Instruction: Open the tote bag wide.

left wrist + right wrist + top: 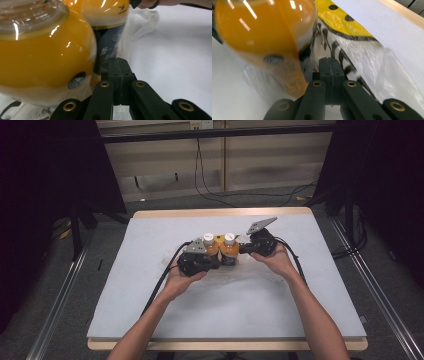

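Note:
Two orange juice bottles with white caps, the left bottle (210, 248) and the right bottle (230, 250), stand side by side mid-table amid crumpled clear plastic (235, 270). My left gripper (216, 262) lies against the left bottle's near-left side, jaws together. My right gripper (243, 249) comes in from the right, jaws together. In the left gripper view the shut left gripper (120, 64) points past a near bottle (45, 57) at the dark-labelled one (108, 42). In the right gripper view the shut right gripper (330, 63) meets a clear bag (387, 75) printed yellow and black, beside a bottle (262, 30). Whether film is pinched is unclear.
A pale grey mat (150, 295) covers the table, with a wooden edge (225, 212) at the back. Black cables (162, 280) trail from both grippers toward the person. Dark stands and floor cables surround the table.

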{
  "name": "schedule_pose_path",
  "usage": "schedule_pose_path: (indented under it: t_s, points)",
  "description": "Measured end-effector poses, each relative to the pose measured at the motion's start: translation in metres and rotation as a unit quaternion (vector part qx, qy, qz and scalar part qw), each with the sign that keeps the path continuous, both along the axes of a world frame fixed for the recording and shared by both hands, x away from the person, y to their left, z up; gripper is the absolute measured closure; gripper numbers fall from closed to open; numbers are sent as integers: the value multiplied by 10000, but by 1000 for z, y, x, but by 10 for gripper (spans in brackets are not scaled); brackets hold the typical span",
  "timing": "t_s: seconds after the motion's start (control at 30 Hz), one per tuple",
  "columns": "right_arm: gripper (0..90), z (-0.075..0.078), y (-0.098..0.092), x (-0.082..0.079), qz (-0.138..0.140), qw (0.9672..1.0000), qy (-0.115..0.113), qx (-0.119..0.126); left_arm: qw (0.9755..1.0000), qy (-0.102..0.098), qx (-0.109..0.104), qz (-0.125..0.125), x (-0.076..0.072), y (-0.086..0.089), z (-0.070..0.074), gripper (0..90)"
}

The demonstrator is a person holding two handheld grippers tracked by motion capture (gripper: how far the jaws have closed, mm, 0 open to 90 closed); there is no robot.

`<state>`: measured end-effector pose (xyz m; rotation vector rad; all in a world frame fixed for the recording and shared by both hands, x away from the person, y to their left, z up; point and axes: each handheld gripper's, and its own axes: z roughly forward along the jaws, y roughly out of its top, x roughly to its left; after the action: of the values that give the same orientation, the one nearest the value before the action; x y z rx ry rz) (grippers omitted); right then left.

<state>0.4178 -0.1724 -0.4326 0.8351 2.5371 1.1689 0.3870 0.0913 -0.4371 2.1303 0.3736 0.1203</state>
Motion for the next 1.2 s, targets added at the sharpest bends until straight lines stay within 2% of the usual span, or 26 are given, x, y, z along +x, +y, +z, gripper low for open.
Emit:
schedule_pose_path:
  t_s: [0.13,0.2,0.27,0.33,0.4,0.47,0.57,0.67,0.8,0.83,0.87,1.0,1.13,1.2]
  points:
    - [900,-2,8,9,69,9999,98,-30,9999,32,156,18,3,-3,-7,900]
    - [900,-5,11,13,42,9999,123,-4,9998,62,165,37,2,-4,-11,900]
    - [900,-7,13,15,29,9999,167,2,9997,18,218,48,1,-5,-12,900]
    - [900,-12,14,18,26,9997,224,41,9997,-14,226,134,1,-5,-13,900]
    - [900,-18,16,21,-29,9995,302,-12,9996,45,223,137,2,-4,-16,900]
    - [900,-25,16,23,-46,9991,419,-4,9990,14,405,167,2,-5,-20,900]
    - [900,-34,19,26,-69,9988,492,3,9992,13,365,171,1,-6,-24,900]
    - [900,-40,22,28,-46,9985,551,-51,9989,11,437,143,0,-8,-27,900]
    - [900,-42,24,30,-36,9983,587,-5,9977,-34,660,145,-3,-10,-33,900]
    - [900,-43,24,31,-77,9980,635,-27,9982,-40,581,166,-3,-11,-35,900]
    - [900,-44,24,32,-65,9979,639,-20,9981,-42,587,160,-3,-11,-34,900]
    - [900,-47,25,35,-107,9971,759,-5,9975,-77,692,135,-7,-11,-37,900]
    - [900,-50,25,39,-168,9963,841,4,9958,-68,916,39,-13,-8,-44,900]
    - [900,-52,25,41,-173,9960,876,53,9957,-24,924,32,-13,-6,-46,900]
